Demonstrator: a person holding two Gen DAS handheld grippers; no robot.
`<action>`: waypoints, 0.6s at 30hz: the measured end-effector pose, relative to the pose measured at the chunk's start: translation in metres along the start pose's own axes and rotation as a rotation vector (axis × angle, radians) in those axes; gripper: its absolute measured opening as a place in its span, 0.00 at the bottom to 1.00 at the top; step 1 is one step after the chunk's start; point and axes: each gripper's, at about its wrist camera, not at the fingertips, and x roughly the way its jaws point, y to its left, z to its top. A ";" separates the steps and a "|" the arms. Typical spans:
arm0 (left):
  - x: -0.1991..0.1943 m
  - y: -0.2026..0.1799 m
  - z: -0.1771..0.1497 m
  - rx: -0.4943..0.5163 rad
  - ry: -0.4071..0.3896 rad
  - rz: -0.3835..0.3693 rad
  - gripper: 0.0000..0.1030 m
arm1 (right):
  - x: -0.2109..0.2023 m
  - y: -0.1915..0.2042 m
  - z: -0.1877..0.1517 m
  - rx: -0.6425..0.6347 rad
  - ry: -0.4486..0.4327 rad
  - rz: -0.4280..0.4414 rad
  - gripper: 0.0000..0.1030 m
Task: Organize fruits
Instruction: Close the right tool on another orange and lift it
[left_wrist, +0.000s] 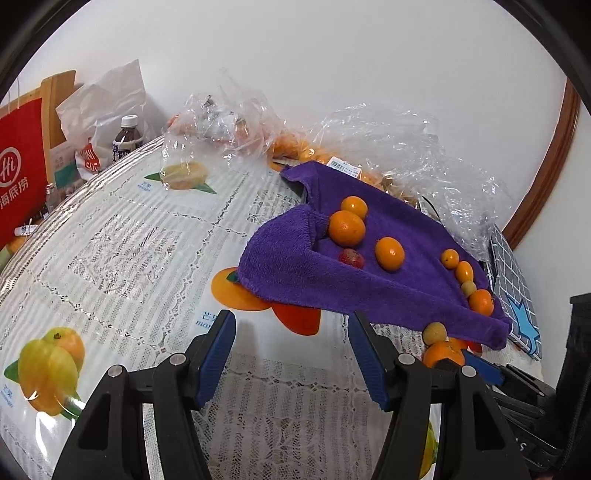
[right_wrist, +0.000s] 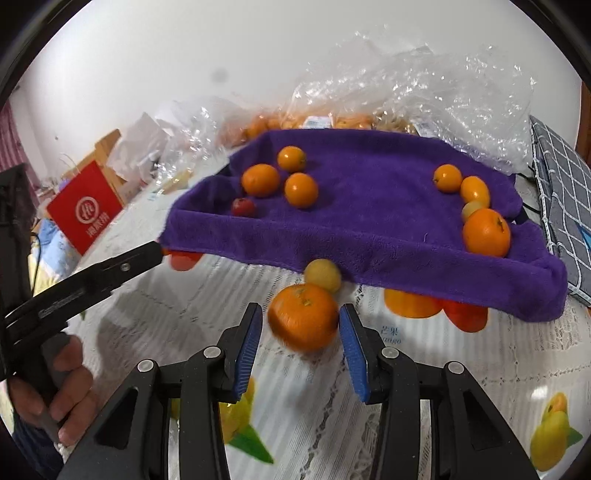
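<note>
A purple towel (right_wrist: 369, 192) covers a raised tray on the table and also shows in the left wrist view (left_wrist: 388, 266). Several oranges lie on it in two groups, with a small red fruit (right_wrist: 243, 206) at the left. An orange (right_wrist: 303, 322) sits on the table in front of the towel, between the spread fingers of my right gripper (right_wrist: 301, 341); the pads are not touching it. A small yellow fruit (right_wrist: 322, 275) lies just behind it. My left gripper (left_wrist: 291, 354) is open and empty over the tablecloth, left of that orange (left_wrist: 442, 353).
Clear plastic bags (right_wrist: 424, 85) holding more oranges lie behind the towel. A checked cloth (right_wrist: 561, 177) is at the right. A red paper bag (left_wrist: 22, 170), a bottle (left_wrist: 127, 138) and a white bag stand at the far left table edge.
</note>
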 end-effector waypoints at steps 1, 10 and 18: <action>0.001 0.001 0.000 -0.006 0.004 0.001 0.59 | 0.003 -0.001 0.000 0.009 0.009 0.005 0.43; 0.005 0.002 0.000 -0.012 0.026 -0.013 0.59 | -0.002 -0.005 -0.006 0.008 -0.015 0.007 0.40; 0.005 0.002 0.000 -0.024 0.026 -0.021 0.58 | -0.044 -0.045 -0.019 -0.059 -0.090 -0.156 0.40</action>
